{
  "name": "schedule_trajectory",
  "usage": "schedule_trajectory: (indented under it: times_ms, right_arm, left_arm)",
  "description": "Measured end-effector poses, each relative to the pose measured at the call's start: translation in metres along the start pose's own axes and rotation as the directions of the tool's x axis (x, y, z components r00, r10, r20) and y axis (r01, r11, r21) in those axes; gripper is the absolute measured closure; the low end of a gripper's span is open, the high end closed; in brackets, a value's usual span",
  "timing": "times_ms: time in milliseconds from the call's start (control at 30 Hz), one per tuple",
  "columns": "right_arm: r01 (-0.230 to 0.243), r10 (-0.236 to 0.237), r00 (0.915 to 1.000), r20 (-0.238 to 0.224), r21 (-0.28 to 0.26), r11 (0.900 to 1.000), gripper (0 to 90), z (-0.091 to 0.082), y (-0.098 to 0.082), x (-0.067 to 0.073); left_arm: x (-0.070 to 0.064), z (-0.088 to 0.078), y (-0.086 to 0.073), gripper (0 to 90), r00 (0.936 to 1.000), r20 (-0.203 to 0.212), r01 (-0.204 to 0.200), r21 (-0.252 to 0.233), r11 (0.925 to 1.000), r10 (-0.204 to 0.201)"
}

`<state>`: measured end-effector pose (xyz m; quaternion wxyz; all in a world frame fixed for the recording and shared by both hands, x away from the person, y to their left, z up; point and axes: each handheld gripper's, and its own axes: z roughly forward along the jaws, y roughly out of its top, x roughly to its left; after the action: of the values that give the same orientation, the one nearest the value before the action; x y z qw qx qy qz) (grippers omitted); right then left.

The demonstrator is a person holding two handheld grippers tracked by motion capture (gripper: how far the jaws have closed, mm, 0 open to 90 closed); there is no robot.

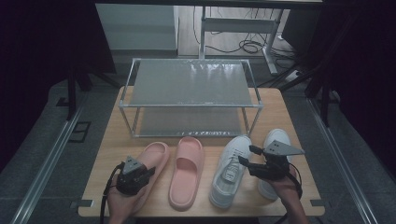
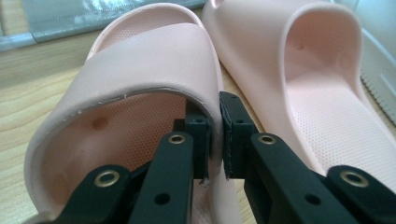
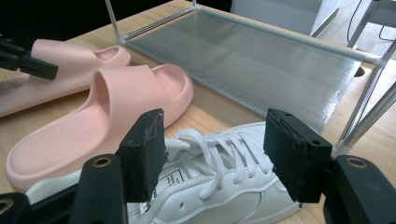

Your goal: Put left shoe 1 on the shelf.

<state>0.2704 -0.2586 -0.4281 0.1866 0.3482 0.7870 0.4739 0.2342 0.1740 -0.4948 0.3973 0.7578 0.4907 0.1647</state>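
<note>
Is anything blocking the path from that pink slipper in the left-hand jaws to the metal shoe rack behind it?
Nothing visible does. The left gripper is clamped on the strap edge of the pink foam slipper, and bare wooden table lies between it and the two-tier metal shoe rack, whose shelves look bare. The second pink slipper lies alongside.

Matt rubbery pink slide (image 2: 154, 60) — dimpled footbed

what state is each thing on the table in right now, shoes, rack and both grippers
left gripper: jaws shut on the strap of the left pink slide
left pink slide: flat on the table, strap pinched
right pink slide: flat on the table, untouched
left white sneaker: upright, laced, between open jaws
right white sneaker: upright, partly behind the right gripper
right gripper: jaws open, over the sneaker's laces
shoe rack: both shelves bare
</note>
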Motion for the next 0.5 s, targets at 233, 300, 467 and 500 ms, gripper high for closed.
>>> schedule_trajectory:
  times_ms: [233,300,467,500]
  right_arm:
    - [-0.003,0.003,1.0000,0.004,0.000,1.000,38.4,0.000,0.000,-0.001]
    - [-0.003,0.003,1.0000,0.005,-0.001,1.000,38.4,-0.001,0.000,-0.001]
    - [-0.003,0.003,1.0000,0.005,-0.005,1.000,38.4,-0.002,0.001,-0.001]
    - [-0.003,0.003,1.0000,0.005,-0.004,1.000,38.4,-0.001,0.000,-0.001]
  left_arm:
    - [0.002,-0.007,0.014,84.0,0.9999,0.010,-0.007,-0.043,0.9990,0.007]
    - [0.003,-0.009,0.018,84.0,0.9999,0.010,-0.010,-0.061,0.9981,0.011]
    - [0.008,-0.008,0.028,84.1,0.9999,0.012,-0.010,-0.078,0.9969,0.011]
    - [0.009,-0.007,0.030,84.1,0.9998,0.013,-0.012,-0.076,0.9970,0.013]
